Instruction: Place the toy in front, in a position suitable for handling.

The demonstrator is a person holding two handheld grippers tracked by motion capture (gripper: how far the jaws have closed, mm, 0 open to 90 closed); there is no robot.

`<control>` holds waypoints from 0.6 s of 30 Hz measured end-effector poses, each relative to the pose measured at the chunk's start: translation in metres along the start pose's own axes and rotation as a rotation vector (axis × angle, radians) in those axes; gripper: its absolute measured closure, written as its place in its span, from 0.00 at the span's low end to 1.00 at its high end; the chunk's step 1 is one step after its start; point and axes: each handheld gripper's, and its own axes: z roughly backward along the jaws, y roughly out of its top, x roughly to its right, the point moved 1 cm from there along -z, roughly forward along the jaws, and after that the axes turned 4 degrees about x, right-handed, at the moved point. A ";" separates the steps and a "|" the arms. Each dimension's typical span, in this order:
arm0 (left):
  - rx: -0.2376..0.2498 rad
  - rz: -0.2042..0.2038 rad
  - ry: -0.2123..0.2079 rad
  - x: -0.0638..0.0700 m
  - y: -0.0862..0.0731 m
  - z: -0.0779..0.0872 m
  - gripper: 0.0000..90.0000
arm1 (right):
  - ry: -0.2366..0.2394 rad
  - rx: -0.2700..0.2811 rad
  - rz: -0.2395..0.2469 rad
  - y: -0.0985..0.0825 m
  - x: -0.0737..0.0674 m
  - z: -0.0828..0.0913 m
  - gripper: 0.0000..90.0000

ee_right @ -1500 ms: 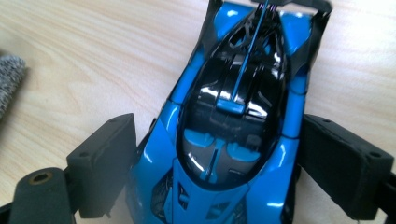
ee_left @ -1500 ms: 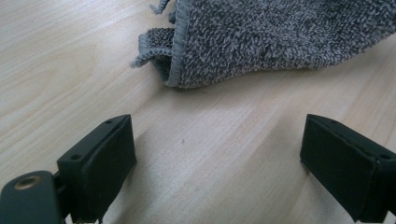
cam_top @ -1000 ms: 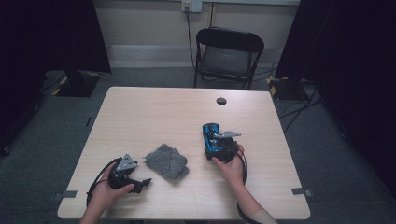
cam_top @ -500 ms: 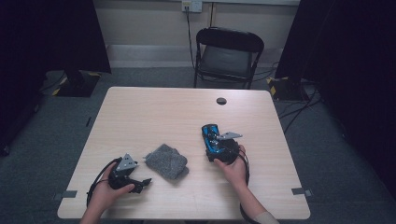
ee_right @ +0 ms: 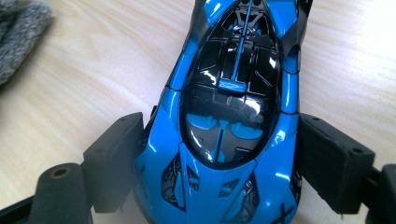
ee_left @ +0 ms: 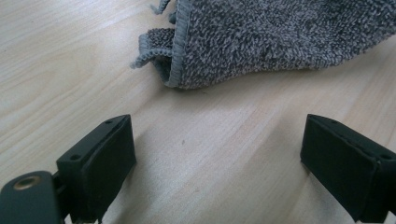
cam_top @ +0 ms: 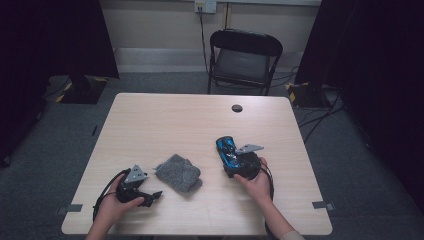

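A crumpled grey towel (cam_top: 178, 172) lies on the wooden table (cam_top: 175, 120) near its front, left of centre. My left gripper (cam_top: 152, 196) rests on the table just left of the towel, pointing at it. In the left gripper view its jaws (ee_left: 217, 154) stand wide open on bare wood, with the towel's hemmed corner (ee_left: 261, 37) a short way ahead. A glossy blue and black toy car (cam_top: 227, 150) sits right of the towel, nose pointing away from me. My right gripper (ee_right: 219, 158) is shut on the toy car (ee_right: 233, 107), a pad pressed to each side.
A small round black cable port (cam_top: 237, 108) is set into the table's far side. A black folding chair (cam_top: 245, 55) stands behind the table. Dark curtains hang at both sides, and cables run over the grey floor at the right.
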 end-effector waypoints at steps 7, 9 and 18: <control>-0.001 0.001 0.003 0.000 0.000 0.000 0.10 | 0.026 -0.005 0.021 -0.009 -0.001 0.012 0.22; -0.002 0.002 0.004 0.001 0.000 0.000 0.10 | 0.033 -0.005 0.026 -0.013 -0.001 0.016 0.22; -0.004 0.001 0.008 0.001 0.001 -0.001 0.09 | 0.058 -0.010 0.050 -0.021 0.000 0.026 0.23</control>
